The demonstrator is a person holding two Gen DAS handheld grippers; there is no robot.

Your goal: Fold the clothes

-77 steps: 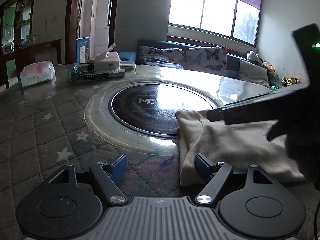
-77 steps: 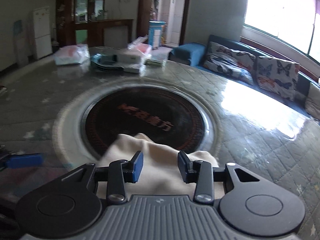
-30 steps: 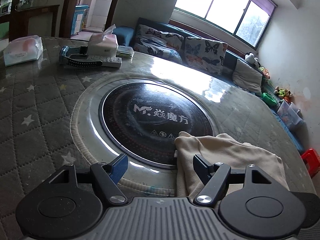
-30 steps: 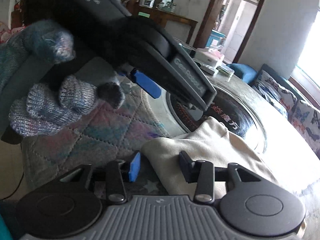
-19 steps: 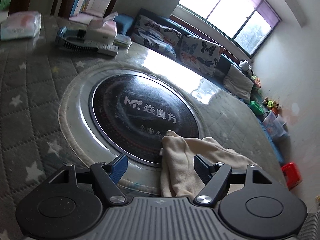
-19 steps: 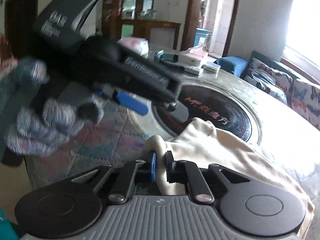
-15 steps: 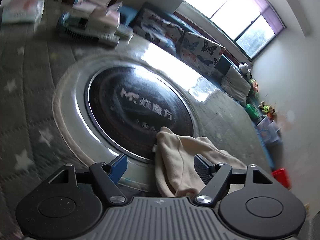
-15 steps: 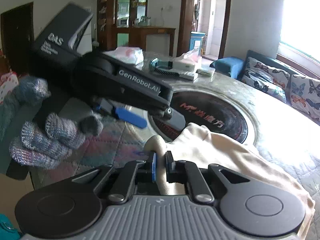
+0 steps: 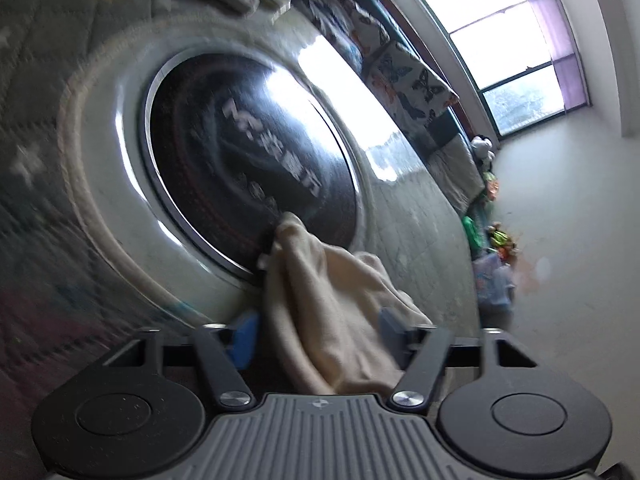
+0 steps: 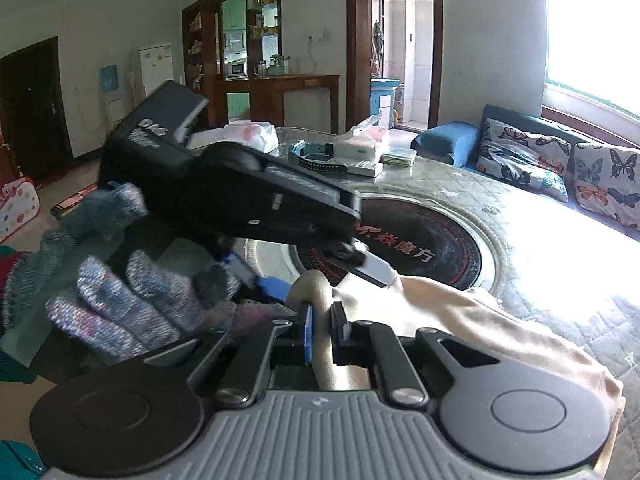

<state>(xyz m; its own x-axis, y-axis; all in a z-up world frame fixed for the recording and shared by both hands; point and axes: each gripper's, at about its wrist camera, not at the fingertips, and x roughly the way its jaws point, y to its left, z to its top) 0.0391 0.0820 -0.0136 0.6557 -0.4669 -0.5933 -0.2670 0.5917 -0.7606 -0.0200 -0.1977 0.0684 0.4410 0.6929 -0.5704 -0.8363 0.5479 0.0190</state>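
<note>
**Cream cloth pinched on the right, loose between the fingers on the left**

Cream fabric point(image 10: 472, 320) bunched at the near edge of the round table point(image 10: 560, 240), partly over the dark glass disc point(image 10: 420, 236) at its centre. Right gripper point(image 10: 322, 330) clenched on a raised fold of the cloth, blue pads pressed close with the fold standing up between them. Left gripper point(image 9: 316, 330) tilted steeply, fingers spread wide apart, cloth point(image 9: 332, 304) lying in the gap, nearer the right-hand finger, not squeezed. Seen from the right wrist: left gripper point(image 10: 328, 276) held in a knitted glove point(image 10: 132, 296), tips just beside the pinched fold. Blurred left view.
</note>
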